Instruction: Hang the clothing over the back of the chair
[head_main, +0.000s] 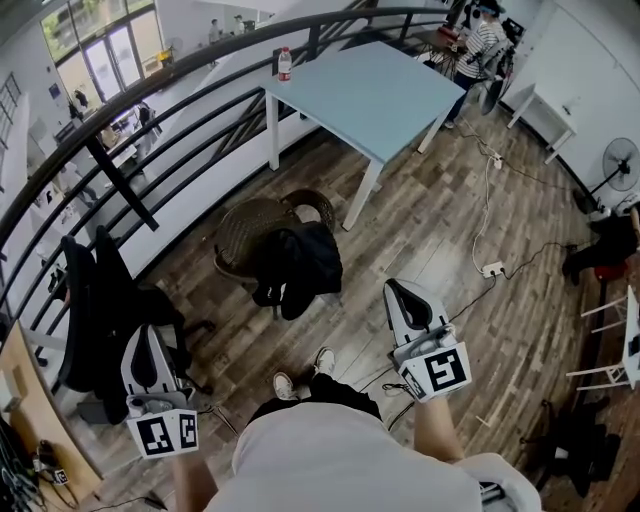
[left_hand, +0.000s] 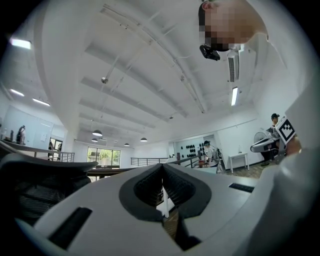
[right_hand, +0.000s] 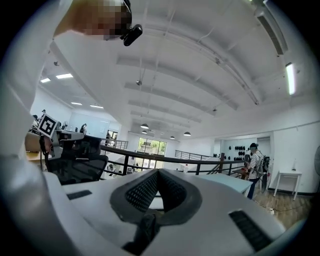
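head view, nearest first: the left gripper (head_main: 146, 337) and the right gripper (head_main: 396, 290) are held level on either side of the person's sneakers (head_main: 303, 373), both well short of the chair. each gripper's own view shows its ribbed pads pressed together with nothing between them, so both are clenched and empty.

a little further off stands a round wicker chair (head_main: 245, 228). the black clothing (head_main: 303, 262) is bunched on its near right side, part resting on the chair and part drooping over the edge toward the wooden floor (head_main: 440, 240). whether that edge is the backrest cannot be told from this steep angle.

so the scene fits two stages: a garment dumped on the chair and waiting to be lifted, or one already draped with the grippers drawn off. i would judge nothing further; any next move depends on checking which edge carries the cloth.

beyond are a pale blue table (head_main: 375, 95), a bottle (head_main: 284, 63) on its corner, and the black railing (head_main: 200, 65).
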